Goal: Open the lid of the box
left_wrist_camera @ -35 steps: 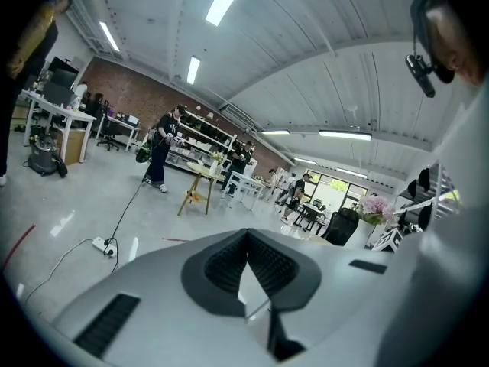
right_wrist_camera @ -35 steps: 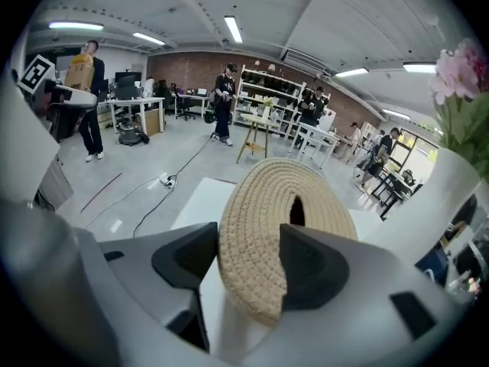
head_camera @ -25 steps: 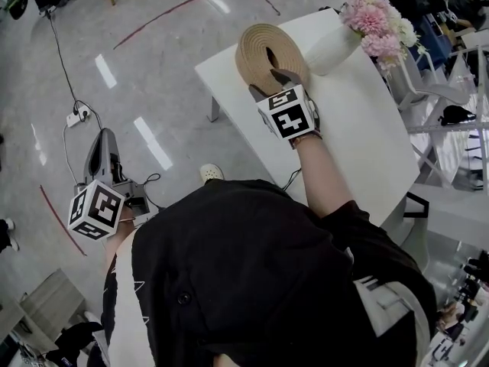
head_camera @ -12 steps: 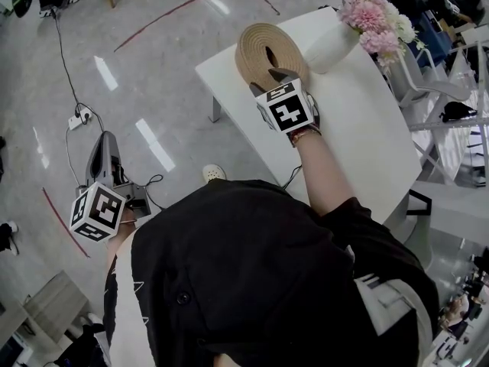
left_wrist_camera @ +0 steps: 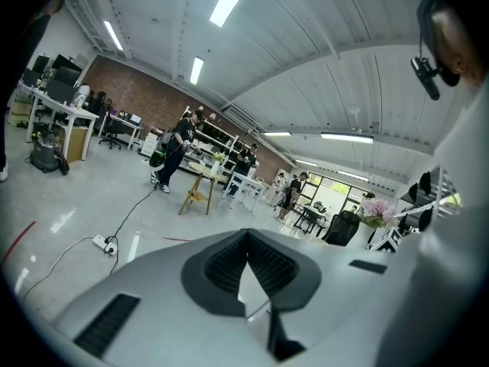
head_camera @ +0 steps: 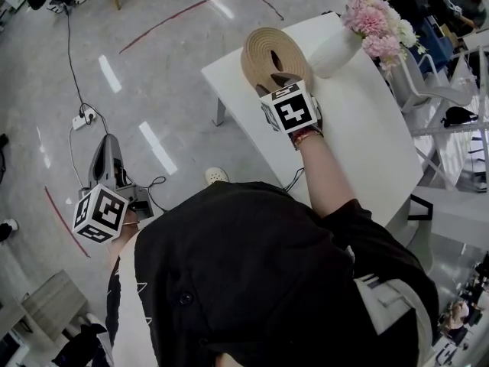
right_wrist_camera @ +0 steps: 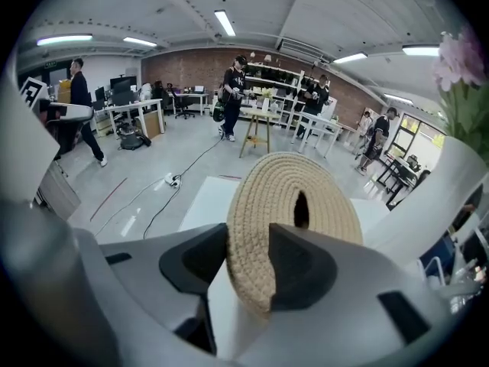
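Observation:
A round woven lid [head_camera: 271,52] with an oval hole lies at the near left corner of the white table [head_camera: 359,128]. In the right gripper view the lid [right_wrist_camera: 294,220] stands between my jaws by its near rim. My right gripper [head_camera: 279,79] [right_wrist_camera: 248,247] is closing on that rim, and both pads look to be touching it. Whatever is under the lid is hidden. My left gripper [head_camera: 107,147] [left_wrist_camera: 244,239] hangs low at the left over the floor, its tips together and nothing in them.
A white vase [head_camera: 332,48] of pink flowers [head_camera: 378,21] stands right behind the lid, close to its far edge. A power strip and cable [head_camera: 80,117] lie on the floor at the left. White chairs and shelving stand past the table's right side.
The right gripper's jaws have drawn in around the lid's rim. The view has shifted slightly. The left gripper stays down at the left.

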A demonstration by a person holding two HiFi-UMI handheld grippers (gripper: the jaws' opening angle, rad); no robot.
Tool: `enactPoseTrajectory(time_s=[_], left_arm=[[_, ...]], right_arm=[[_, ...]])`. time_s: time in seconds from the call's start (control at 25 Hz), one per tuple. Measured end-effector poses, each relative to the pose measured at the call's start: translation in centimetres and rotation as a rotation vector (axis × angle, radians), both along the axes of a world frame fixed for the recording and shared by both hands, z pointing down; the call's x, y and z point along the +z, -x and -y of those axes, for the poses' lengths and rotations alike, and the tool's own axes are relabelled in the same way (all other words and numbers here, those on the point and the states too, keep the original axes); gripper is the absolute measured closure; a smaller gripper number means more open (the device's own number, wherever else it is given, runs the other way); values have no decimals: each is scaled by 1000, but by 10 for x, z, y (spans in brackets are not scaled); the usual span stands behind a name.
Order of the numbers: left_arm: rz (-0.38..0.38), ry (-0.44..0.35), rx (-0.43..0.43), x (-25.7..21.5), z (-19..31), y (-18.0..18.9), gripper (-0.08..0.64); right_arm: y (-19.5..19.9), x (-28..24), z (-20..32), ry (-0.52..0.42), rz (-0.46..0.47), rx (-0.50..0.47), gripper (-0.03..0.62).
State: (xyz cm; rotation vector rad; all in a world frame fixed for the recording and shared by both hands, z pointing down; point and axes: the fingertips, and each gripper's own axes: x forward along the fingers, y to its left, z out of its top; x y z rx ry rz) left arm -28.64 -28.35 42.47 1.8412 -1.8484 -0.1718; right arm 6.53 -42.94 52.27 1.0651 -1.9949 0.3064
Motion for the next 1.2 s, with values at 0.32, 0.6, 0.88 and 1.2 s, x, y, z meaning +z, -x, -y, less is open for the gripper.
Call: enactPoseTrajectory(time_s=[0.32,0.6,0.88,1.2], left_arm=[[-5,-2,-14,-1,-5,4,551],[-8,-4,-22,-1,-7,7,549],[-14,-5,-21,0,-8,7,551],[-16,-10,-18,-2,-11,7,551]], right_arm=[[-1,-4,0,-8,18,16,431],[1,-13,1,-24,70,35,457],[1,-22,2,-41,106,49,472],[0,-31,1,-63,118,56,486]])
